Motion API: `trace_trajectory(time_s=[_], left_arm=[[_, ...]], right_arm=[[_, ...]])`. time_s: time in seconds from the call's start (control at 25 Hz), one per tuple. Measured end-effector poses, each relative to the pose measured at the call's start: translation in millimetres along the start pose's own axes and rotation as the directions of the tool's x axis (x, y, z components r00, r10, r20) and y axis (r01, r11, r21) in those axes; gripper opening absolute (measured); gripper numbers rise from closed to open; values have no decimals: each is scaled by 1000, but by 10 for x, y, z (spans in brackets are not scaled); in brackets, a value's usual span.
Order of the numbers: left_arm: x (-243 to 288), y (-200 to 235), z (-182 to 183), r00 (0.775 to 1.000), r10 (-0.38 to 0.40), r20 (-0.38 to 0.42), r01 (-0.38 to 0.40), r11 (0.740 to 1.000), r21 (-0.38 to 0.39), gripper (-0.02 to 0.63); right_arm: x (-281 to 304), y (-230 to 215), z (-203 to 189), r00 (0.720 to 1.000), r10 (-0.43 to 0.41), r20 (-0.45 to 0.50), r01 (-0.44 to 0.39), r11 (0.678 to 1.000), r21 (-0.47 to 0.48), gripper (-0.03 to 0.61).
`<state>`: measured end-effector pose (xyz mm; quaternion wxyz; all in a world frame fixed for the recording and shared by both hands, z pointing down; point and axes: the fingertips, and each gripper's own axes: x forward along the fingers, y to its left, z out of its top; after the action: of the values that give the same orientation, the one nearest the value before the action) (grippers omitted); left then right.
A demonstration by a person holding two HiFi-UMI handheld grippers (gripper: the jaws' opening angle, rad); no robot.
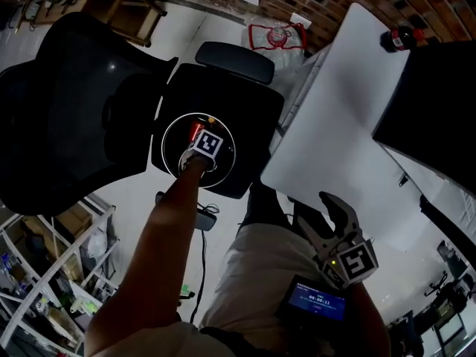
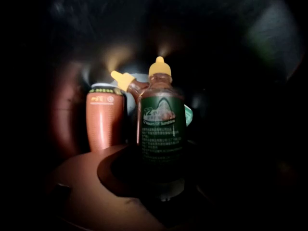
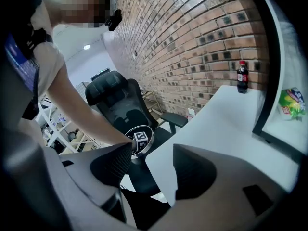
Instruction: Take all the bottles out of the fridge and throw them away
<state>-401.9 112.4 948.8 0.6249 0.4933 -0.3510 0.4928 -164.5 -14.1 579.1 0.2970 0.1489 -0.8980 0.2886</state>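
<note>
The left tongs are clasping the green-labelled bottle, cap pointing to twelve o'clock, into the bin; the right tongs are gaping wide, empty.

The brown squeeze bottle with a green label has a yellow nozzle cap, like the tilted brown bottle at its eleven o'clock. The orange-red cylindrical tub at nine o'clock bears a dark dotted band. The tabletop is white, the brick wall red-brown flecked darker.
</note>
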Motion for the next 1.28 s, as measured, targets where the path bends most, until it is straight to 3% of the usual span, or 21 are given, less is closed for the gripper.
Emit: trace_trajectory(time_s=[0.12, 0.24, 0.44, 0.6, 0.72, 0.84, 0.88, 0.96, 1.12, 1.2, 1.28], left_arm=[[51, 43, 17, 1000, -1, -6, 1, 1000, -31, 293], [-45, 160, 20, 998, 59, 0, -58, 995, -76, 296], [-378, 233, 150, 990, 94, 109, -82, 990, -114, 296], [-749, 177, 172, 961, 114, 252, -77, 985, -152, 296], [-1151, 148, 151, 912, 156, 380, -90, 978, -186, 296], [-1611, 43, 79, 815, 202, 543, -88, 970, -228, 298], [-1783, -28, 32, 774, 221, 593, -90, 966, -243, 297], [-2189, -269, -7, 672, 237, 702, -89, 966, -241, 208], [-2914, -1119, 42, 455, 96, 885, -89, 994, -61, 136], [-3146, -1532, 52, 368, 5, 930, -90, 996, 30, 88], [-3345, -1893, 70, 299, -81, 951, -81, 991, 110, 49]], right_arm=[[15, 5, -64, 1000, -8, -2, 8, 1000, 8, 278], [-23, -38, -68, 1000, -28, 10, 27, 1000, 10, 278], [-119, -112, 24, 997, -54, 57, 53, 998, 19, 278], [-182, -185, 162, 987, -77, 142, 76, 997, 14, 278], [-209, -170, 270, 977, -79, 197, 79, 997, 8, 278], [-305, -177, 370, 967, -80, 241, 84, 996, -5, 278], [-352, -198, 387, 964, -82, 253, 87, 996, -8, 278], [-434, -259, 398, 959, -84, 271, 88, 996, -5, 278], [-551, -299, 421, 948, -47, 314, 50, 999, -1, 236], [-607, -284, 451, 940, -23, 340, 31, 999, -18, 230], [-672, -282, 479, 931, -15, 365, 23, 1000, -16, 229]])
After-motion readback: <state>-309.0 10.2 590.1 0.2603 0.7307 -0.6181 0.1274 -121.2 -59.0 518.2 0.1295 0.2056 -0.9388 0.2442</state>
